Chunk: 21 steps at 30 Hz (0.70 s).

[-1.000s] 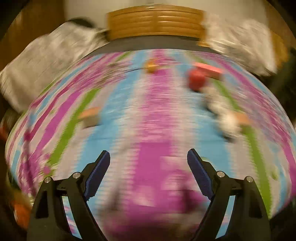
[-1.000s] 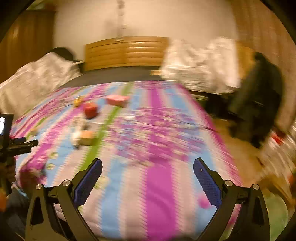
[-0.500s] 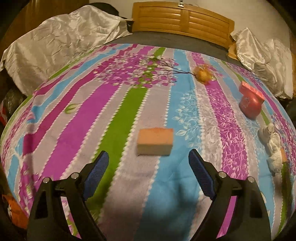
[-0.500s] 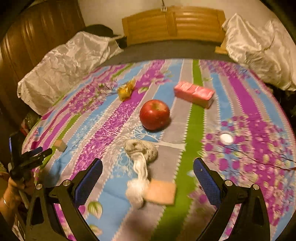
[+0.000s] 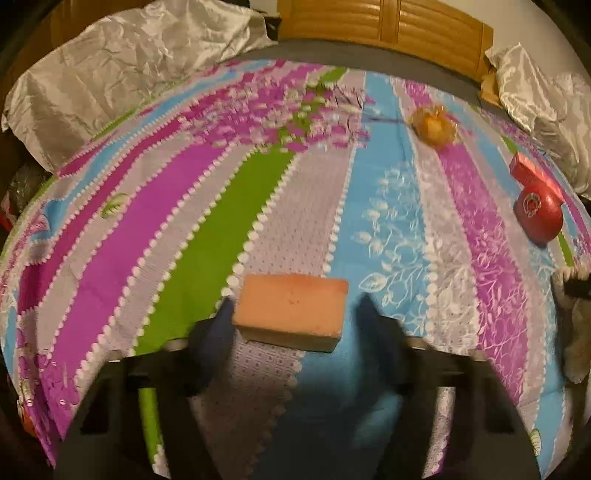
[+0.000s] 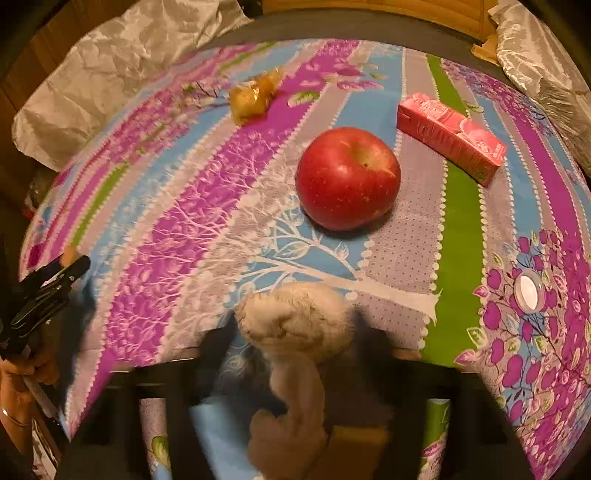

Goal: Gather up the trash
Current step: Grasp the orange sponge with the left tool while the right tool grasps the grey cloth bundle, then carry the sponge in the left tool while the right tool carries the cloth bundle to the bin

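Note:
An orange sponge block [image 5: 291, 314] lies on the striped bedspread [image 5: 184, 240]. My left gripper [image 5: 293, 325] straddles it with its jaws closing; a sliver of sheet still shows beside the right pad. In the right wrist view a crumpled beige tissue wad [image 6: 295, 321] sits between the closing fingers of my right gripper [image 6: 295, 338], and both pads touch its sides. The wad's twisted tail runs down under the gripper, next to a second orange sponge [image 6: 354, 443]. A yellow wrapper [image 6: 255, 96] lies farther back.
A red apple [image 6: 347, 177], a pink carton [image 6: 450, 136] and a white cap [image 6: 528, 291] lie on the bed. Silver bedding [image 5: 110, 74] is heaped at both far corners before a wooden headboard [image 5: 384, 26]. A hand [image 6: 22, 373] holds the left gripper at the bed's left edge.
Both grippers have dropped closer to the bed and their jaws have narrowed. The left now straddles the sponge and the right flanks the tissue wad.

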Motion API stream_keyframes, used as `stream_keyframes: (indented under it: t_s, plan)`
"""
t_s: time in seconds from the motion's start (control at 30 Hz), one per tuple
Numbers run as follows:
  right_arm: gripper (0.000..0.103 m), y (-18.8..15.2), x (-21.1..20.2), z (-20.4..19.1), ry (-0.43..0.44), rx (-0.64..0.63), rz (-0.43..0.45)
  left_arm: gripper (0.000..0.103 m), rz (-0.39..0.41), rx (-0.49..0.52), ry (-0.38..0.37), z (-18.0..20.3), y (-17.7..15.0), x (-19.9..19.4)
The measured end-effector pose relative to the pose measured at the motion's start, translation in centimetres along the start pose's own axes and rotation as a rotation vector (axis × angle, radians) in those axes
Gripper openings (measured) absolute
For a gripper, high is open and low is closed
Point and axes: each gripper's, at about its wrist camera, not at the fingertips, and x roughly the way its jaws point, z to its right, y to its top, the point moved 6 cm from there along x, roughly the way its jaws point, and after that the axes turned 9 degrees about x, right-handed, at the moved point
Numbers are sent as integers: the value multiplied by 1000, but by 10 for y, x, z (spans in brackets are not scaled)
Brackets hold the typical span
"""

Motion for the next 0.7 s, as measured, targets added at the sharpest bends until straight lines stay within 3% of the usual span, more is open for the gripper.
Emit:
stream_keyframes:
  t_s: [0.17,0.4,0.57,0.7]
  plan:
    - [41,22,-31,-6,107,23,86,46,25,-34,-3,-6,-3,-2]
    - [41,43,-118,-10,252,65,278,45,56,-44,5,-10,2,-14]
    - [41,29,-186,-2,311,86,386,44,102,-35,-8,-7,8,-39]
    - [41,-1,-237,10,344,110,463,44,146,-32,-36,0,13,-67]
